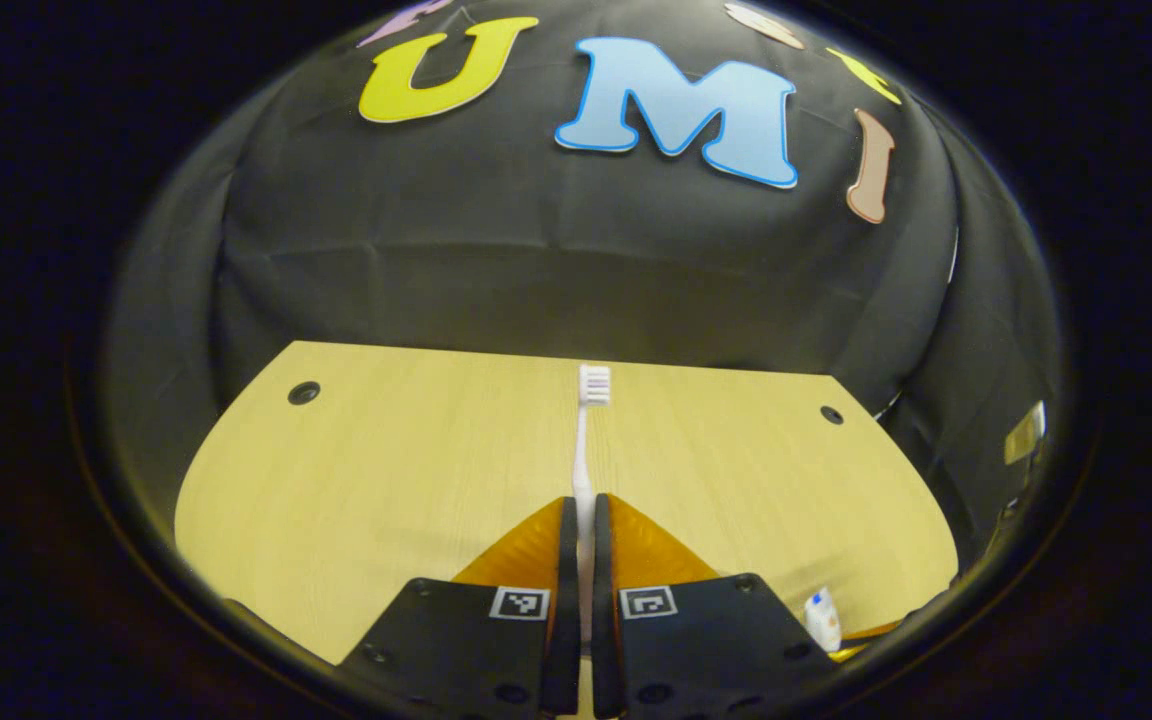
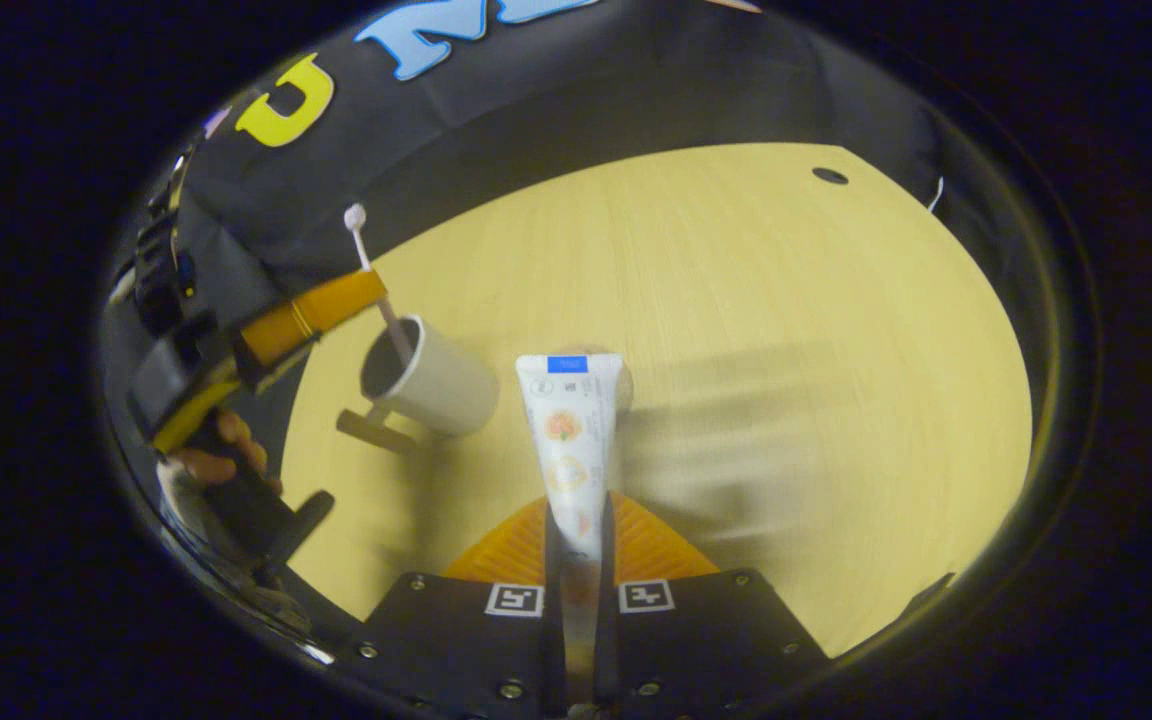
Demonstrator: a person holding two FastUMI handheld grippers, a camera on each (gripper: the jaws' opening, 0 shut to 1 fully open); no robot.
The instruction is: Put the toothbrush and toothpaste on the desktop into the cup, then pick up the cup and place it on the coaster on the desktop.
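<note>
in my left gripper view the left gripper is pinched narrow on the toothbrush, a slim white stick with a small white bristle head that has faint purple rows, standing straight out past the orange fingers over the pale wooden desktop. its lower handle is buried between the pads, so i cannot see how far down it goes. from my right gripper view that same brush is tilted with its bottom end dipping into the mouth of the cup, a plain white mug lying over toward me so i look into its dark inside; how deep the brush sits in there is hidden. my right gripper is closed on the toothpaste, a white tube with a blue band at the crimped far end and small orange pictures down its face, held just to the right of the cup and above the desktop. the tube's cap end is lost between my fingers. a flat brown piece pokes out from under the cup on its left, too little of it shown to name. the desktop to the right of the tube is smeared with blur.
</note>
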